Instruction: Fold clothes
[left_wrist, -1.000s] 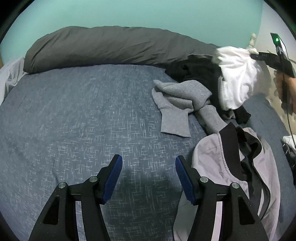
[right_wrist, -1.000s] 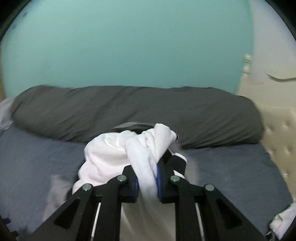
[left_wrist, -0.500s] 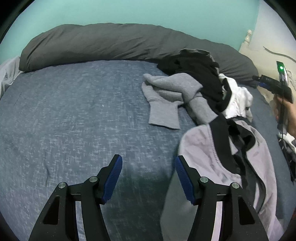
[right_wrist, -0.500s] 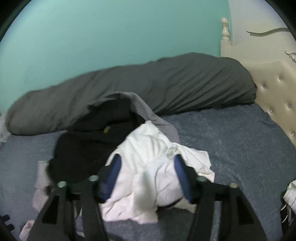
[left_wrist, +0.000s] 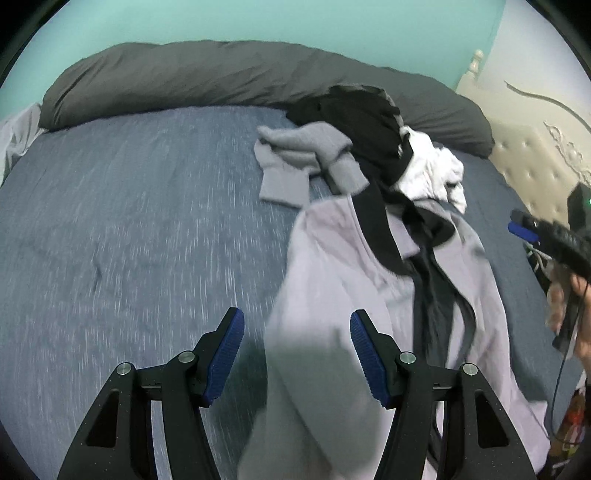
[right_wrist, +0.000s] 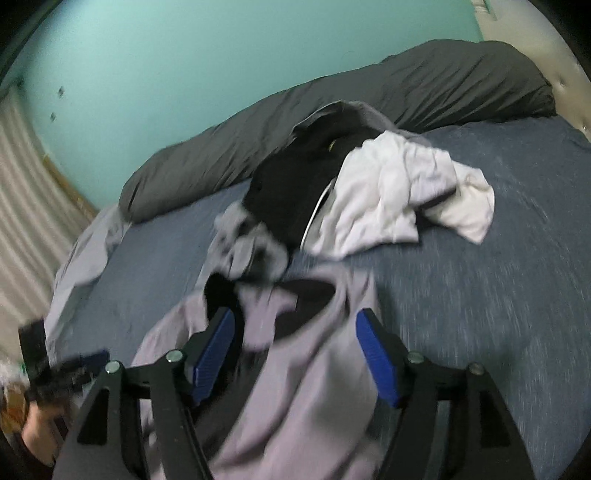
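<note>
A pile of clothes lies on the blue bed. Nearest is a pale lilac jacket with black lining, stretching toward both cameras. Behind it lie a grey sweater, a black garment and a crumpled white shirt. My left gripper is open just above the jacket's near left part. My right gripper is open over the jacket's other side, nothing between its fingers. In the left wrist view the right gripper appears at the right edge, held by a hand.
A long dark grey bolster runs along the turquoise wall at the back. A cream tufted headboard borders the bed on the right. A pale sheet hangs off the bed's left side. Open blue bedding spreads to the left of the pile.
My right gripper let go of the white shirt, which dropped onto the pile, then swung down over the lilac jacket. My left gripper shifted right toward the jacket.
</note>
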